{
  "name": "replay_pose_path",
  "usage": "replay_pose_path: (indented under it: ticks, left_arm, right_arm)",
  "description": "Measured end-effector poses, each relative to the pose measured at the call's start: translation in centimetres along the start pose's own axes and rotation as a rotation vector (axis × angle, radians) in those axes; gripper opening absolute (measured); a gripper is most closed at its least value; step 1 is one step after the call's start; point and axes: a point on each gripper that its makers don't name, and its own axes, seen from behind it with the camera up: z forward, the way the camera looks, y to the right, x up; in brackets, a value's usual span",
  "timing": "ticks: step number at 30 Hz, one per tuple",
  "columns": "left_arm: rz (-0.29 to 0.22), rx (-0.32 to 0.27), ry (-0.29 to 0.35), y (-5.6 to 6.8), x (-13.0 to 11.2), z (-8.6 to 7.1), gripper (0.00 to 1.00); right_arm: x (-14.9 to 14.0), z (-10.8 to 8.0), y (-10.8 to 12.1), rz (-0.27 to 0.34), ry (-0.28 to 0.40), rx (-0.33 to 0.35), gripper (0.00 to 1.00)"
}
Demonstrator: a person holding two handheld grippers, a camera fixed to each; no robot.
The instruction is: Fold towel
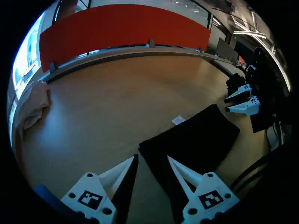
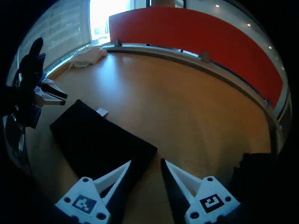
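A broad light-brown wooden table (image 1: 112,108) takes up most of both views. A long red-orange partition panel (image 1: 123,28) stands upright along its far edge.

A black cloth towel (image 1: 194,140), folded to a flat rectangle, lies on the table. In the left gripper view one corner of it lies below the gap between the fingers. In the right gripper view the opposite corner lies just ahead of that claw's fingertips.

The left claw (image 1: 151,164) has its white fingers spread fairly wide, with nothing clamped. Its right finger overlaps the towel's near edge, while the other shows against bare wood. The right claw (image 2: 145,164) is likewise parted and grips nothing; its left finger overlaps the towel. Each claw also shows small in the other's view, past the far end of the towel, the left one held by a dark-gloved hand (image 2: 31,71).

A crumpled pale beige cloth (image 1: 33,104) sits well apart from the towel, near the table's far edge. A small white tag (image 1: 178,120) lies just beside the towel's long edge.
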Motion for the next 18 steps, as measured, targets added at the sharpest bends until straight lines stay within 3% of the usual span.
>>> replay_pose_path:
  ticks: [3,5,9,18]
  left_arm:
    - [0.001,0.000,0.001,0.1,-0.1,-0.3,0.74]
    - [0.000,0.007,0.004,0.0,-0.1,-0.4,0.89]
    - [-0.002,0.029,0.012,-0.3,0.0,-0.7,0.91]
    - [-0.030,0.071,0.032,-0.9,0.2,-1.5,0.91]
  right_arm:
    - [0.1,-0.1,0.0,-0.002,0.003,-0.002,0.78]
    - [0.1,-0.1,0.0,-0.003,0.004,-0.004,0.81]
    - [0.2,-0.2,-0.1,-0.001,0.008,-0.004,0.86]
    - [0.4,-0.5,-0.3,-0.002,0.015,-0.002,0.86]
